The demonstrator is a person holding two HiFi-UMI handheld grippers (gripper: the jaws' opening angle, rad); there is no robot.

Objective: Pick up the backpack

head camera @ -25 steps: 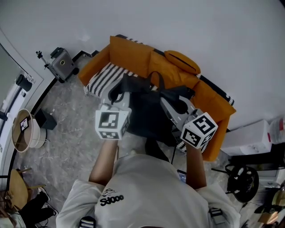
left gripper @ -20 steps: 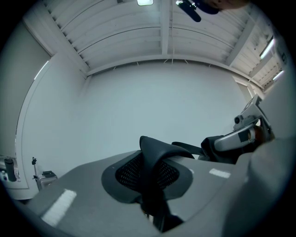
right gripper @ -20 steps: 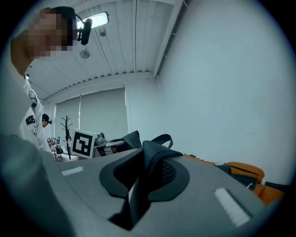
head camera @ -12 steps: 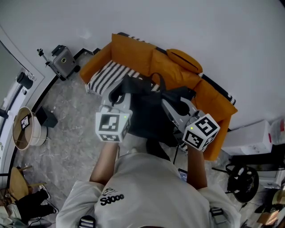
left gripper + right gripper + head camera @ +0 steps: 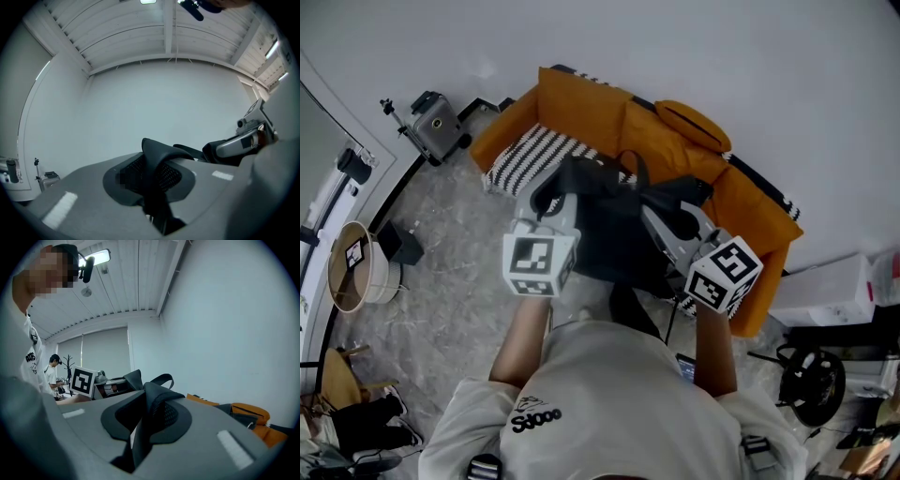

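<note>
I stand facing an orange sofa (image 5: 581,112) set against a plain white wall (image 5: 722,56) on the far side of the room. The floor (image 5: 450,272) is grey, marbled stone.

The black backpack (image 5: 614,234) is right in front of me, over the sofa's seat, between my two tools. I cannot tell whether it is clear of the seat.

My left gripper (image 5: 549,194) is clamped on a padded mesh strap (image 5: 159,154) of the backpack. My right gripper (image 5: 664,214) is clamped on another such strap (image 5: 157,397).

A black-and-white striped cushion (image 5: 525,155) lies on the left end of the sofa, and an orange pillow (image 5: 689,122) sits on its back, towards the right.

On the floor to the left are a small grey machine (image 5: 436,127) near the wall and, nearer me, a round basket (image 5: 356,272). To the right of the sofa is a white box (image 5: 825,291).

Overhead is a white slatted ceiling (image 5: 140,33).
</note>
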